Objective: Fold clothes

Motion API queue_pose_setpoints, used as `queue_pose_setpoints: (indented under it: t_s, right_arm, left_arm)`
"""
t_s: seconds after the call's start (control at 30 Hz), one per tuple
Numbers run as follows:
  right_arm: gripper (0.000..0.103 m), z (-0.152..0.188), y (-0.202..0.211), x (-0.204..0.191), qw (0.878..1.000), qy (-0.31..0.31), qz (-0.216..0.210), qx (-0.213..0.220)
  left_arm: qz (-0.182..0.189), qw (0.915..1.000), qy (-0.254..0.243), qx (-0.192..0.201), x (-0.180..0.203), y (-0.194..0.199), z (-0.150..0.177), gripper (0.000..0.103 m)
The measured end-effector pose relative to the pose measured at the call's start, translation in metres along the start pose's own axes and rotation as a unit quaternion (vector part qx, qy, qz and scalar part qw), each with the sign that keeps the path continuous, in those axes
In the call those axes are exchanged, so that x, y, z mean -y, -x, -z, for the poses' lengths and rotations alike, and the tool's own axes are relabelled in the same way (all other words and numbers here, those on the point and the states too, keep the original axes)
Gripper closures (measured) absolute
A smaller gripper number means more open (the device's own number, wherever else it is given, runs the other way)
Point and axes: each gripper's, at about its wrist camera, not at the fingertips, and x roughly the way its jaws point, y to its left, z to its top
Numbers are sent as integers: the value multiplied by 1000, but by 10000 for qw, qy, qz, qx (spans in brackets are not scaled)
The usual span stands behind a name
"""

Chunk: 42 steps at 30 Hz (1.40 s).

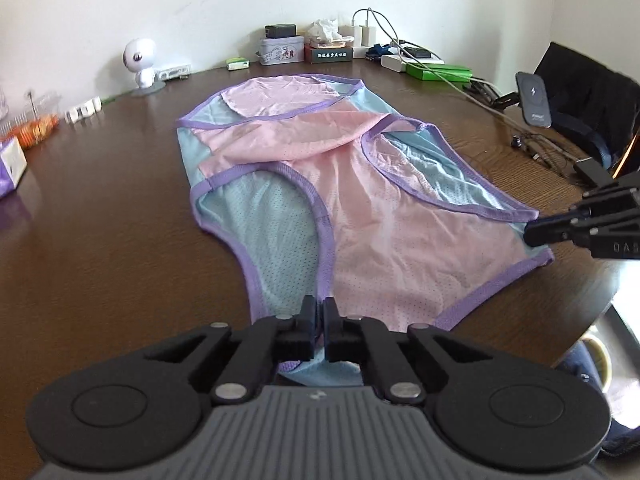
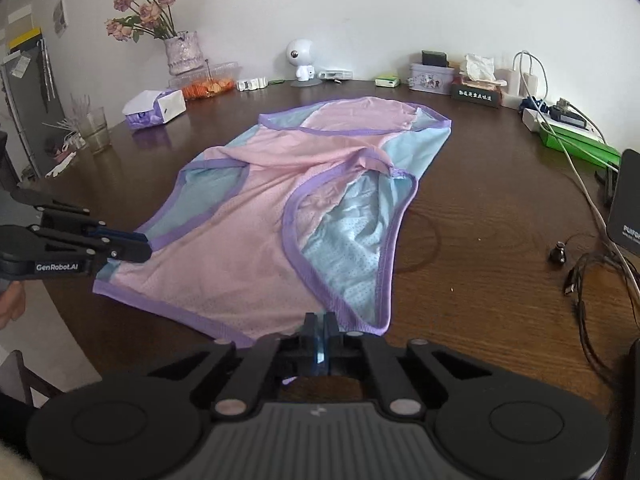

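Pink-and-blue mesh garment (image 1: 360, 216) lies rumpled, perhaps half-folded.

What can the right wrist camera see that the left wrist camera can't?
Only the right wrist view shows the pink flowers in their vase and a drinking glass. Only the left wrist view shows the black chair. Both show the pink and blue garment on the brown table, the little white figurine, and both grippers, left gripper and right gripper, shut on the garment's near edge.
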Motion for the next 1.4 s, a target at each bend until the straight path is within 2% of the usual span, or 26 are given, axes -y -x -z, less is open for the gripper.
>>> queue_pose_setpoints:
  t_s: [0.07,0.1,0.13,0.17,0.2,0.27,0.4,0.57,0.63,0.67,0.73,0.83,0.97,1.1,1.2,1.27,1.3,1.33,1.37,1.4]
  right_arm:
    - [102,4,10,-4,9999,129,-94,-48]
    - [101,5,15,-6,9997,213,-138,-36]
    - [99,1,20,-8,9994,268,-208,42]
    - [95,-5,22,-9,9990,300,-276,168]
    - [88,-12,20,-10,9985,342,-331,275]
    - [77,-28,4,-15,9972,564,-281,415]
    - [78,-55,-43,-21,9964,776,-258,230]
    - [78,-71,-79,-21,9980,532,-319,78]
    - [88,-72,-84,-20,9986,465,-250,88]
    - [99,-71,-84,-19,9987,431,-233,111]
    - [100,-70,-82,-18,9990,364,-207,166]
    - [101,-67,-68,-16,9986,285,-187,408]
    - [102,-63,-42,-14,9983,155,-153,533]
    - [103,-49,-30,-17,9993,183,-66,331]
    - [102,-36,-30,-17,9997,216,-101,75]
    - [99,-35,-28,-16,9996,248,-145,84]
    - [96,-37,-25,-14,9995,224,-176,125]
    - [94,-44,-22,-11,9992,244,-246,197]
    - [86,-57,-20,-9,9986,360,-215,319]
    - [78,-71,-18,-8,9976,493,-162,450]
  left_arm:
    - [203,9994,262,98,-10,12,-3,98]
    - [349,9984,413,160,-14,13,-9,87]
    - [496,9969,563,222,-18,15,-14,67]
    - [456,9975,498,221,-15,7,-20,59]
    - [413,9980,431,219,-13,0,-26,57]
    - [258,9991,312,123,-6,-18,-37,62]
    - [192,9989,420,-18,-3,-39,-47,77]
    - [169,9981,594,-29,-6,-50,-52,86]
    - [131,9979,633,-28,-7,-51,-53,96]
    - [149,9978,647,-15,-7,-51,-53,97]
    - [185,9976,674,12,-8,-50,-54,102]
    - [256,9973,693,49,-6,-41,-56,102]
    - [412,9977,484,220,3,-20,-54,103]
    - [464,9982,381,99,9,-14,-43,102]
    - [394,9977,559,-38,5,-17,-32,101]
    - [344,9965,760,14,-3,-13,-26,92]
    - [323,9962,804,125,-5,-5,-23,72]
    - [301,9957,846,237,-7,3,-21,46]
    - [155,9961,798,332,-8,11,-16,40]
    - [8,9963,748,428,-8,19,-12,39]
